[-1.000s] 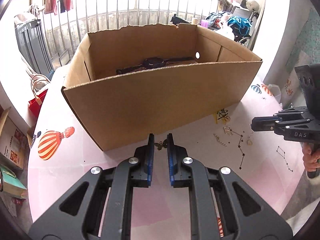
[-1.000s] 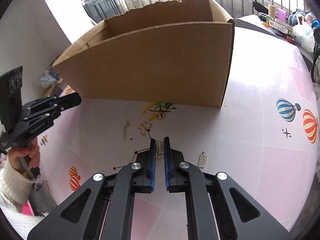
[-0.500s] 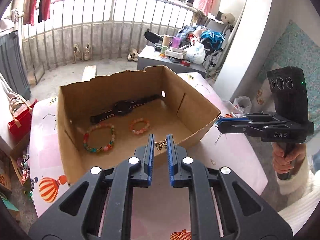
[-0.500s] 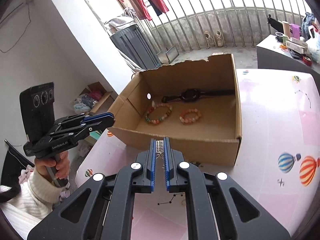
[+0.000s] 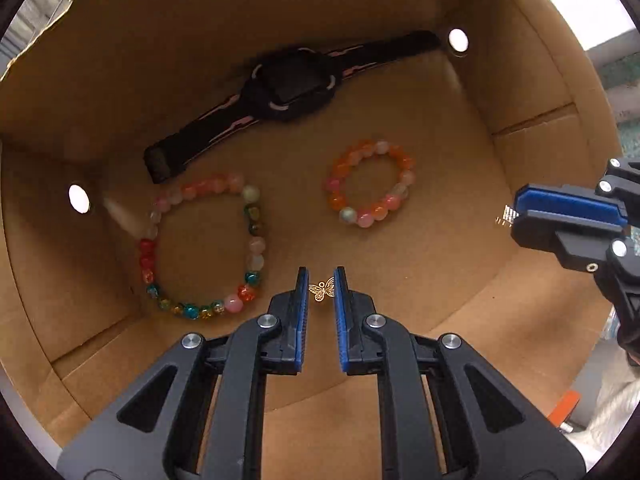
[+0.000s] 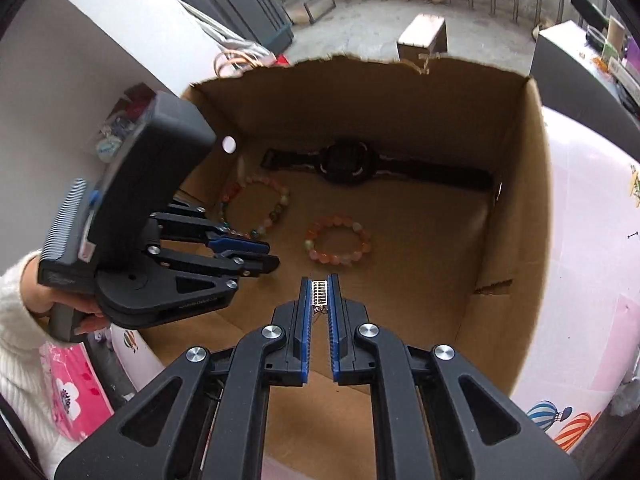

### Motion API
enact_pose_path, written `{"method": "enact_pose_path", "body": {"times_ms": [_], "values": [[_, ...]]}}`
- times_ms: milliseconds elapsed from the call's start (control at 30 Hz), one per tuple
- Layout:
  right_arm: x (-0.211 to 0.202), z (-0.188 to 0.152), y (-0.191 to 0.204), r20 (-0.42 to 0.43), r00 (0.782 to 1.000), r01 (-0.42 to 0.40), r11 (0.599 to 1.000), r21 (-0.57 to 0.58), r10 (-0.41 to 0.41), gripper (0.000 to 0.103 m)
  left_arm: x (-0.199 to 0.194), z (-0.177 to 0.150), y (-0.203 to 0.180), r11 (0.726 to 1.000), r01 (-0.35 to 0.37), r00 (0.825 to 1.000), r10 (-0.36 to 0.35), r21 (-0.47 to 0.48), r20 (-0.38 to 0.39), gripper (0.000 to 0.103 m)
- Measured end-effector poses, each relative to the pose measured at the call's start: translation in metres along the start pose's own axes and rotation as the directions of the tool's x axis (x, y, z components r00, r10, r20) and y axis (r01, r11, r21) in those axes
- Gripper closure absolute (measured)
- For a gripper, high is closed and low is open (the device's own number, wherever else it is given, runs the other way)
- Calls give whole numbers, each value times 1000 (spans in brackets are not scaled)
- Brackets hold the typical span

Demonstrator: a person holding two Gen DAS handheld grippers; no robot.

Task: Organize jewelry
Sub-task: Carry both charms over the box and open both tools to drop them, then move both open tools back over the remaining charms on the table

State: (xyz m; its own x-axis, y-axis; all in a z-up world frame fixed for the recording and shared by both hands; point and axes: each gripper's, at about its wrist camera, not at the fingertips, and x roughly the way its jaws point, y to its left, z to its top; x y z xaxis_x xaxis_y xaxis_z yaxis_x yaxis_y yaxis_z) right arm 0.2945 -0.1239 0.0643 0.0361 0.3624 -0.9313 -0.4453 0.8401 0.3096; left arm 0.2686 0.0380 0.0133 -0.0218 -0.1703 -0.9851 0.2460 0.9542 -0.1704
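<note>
My left gripper (image 5: 321,280) points down into the open cardboard box (image 5: 532,92) and is shut on a small gold butterfly charm (image 5: 322,290), held above the box floor. My right gripper (image 6: 320,286) hangs over the box's near side, shut on a small rectangular gold charm (image 6: 319,293). On the box floor lie a black watch (image 5: 290,88), a multicoloured bead bracelet (image 5: 204,246) and an orange-pink bead bracelet (image 5: 370,183). The right gripper (image 5: 516,212) also shows at the right edge of the left wrist view; the left gripper (image 6: 274,258) shows at the left of the right wrist view.
The box stands on a pink tabletop (image 6: 588,216) printed with hot-air balloons (image 6: 550,414). A hand in a white sleeve (image 6: 24,332) holds the left gripper's handle. Beyond the box are a railing, a grey floor and a cluttered side table (image 6: 576,44).
Both grippers rose from the tabletop in front of the box and moved over its rim, each carrying its charm. The left one tipped down to look straight into the box.
</note>
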Motion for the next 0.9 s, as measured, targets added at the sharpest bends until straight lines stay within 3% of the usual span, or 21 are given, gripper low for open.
{"method": "enact_pose_path", "body": {"times_ms": [100, 167, 300, 400, 533, 600, 667, 800, 900], "values": [[19, 4, 3, -88, 996, 29, 1000, -2, -29, 95, 3, 0, 1, 999, -53, 998, 53, -3, -15, 91], [28, 3, 5, -119, 992, 35, 999, 4, -34, 95, 4, -2, 0, 999, -48, 999, 48, 1, -19, 91], [38, 7, 4, -128, 990, 57, 998, 33, -52, 95, -11, -12, -4, 996, -84, 994, 83, 12, 66, 75], [42, 9, 3, -148, 988, 57, 997, 52, -48, 95, -33, -30, -8, 990, -134, 981, 127, 39, 149, 74], [44, 12, 3, -163, 984, 79, 995, 53, -70, 92, -63, -59, -8, 992, -122, 964, 109, 41, 241, 73], [47, 15, 3, -163, 984, 81, 995, 58, -71, 77, -77, -73, -8, 991, -124, 952, 104, 53, 289, 71], [47, 15, 6, -164, 982, 98, 995, 36, -91, 69, -88, -82, -15, 987, -147, 936, 119, 60, 332, 70], [39, 16, 15, -113, 986, 127, 992, 3, -126, 69, -107, -94, -22, 983, -168, 902, 121, 79, 414, 70], [17, 8, 27, -14, 993, 115, 993, 0, -115, 69, -125, -116, -17, 991, -112, 865, 59, 77, 498, 70]]}}
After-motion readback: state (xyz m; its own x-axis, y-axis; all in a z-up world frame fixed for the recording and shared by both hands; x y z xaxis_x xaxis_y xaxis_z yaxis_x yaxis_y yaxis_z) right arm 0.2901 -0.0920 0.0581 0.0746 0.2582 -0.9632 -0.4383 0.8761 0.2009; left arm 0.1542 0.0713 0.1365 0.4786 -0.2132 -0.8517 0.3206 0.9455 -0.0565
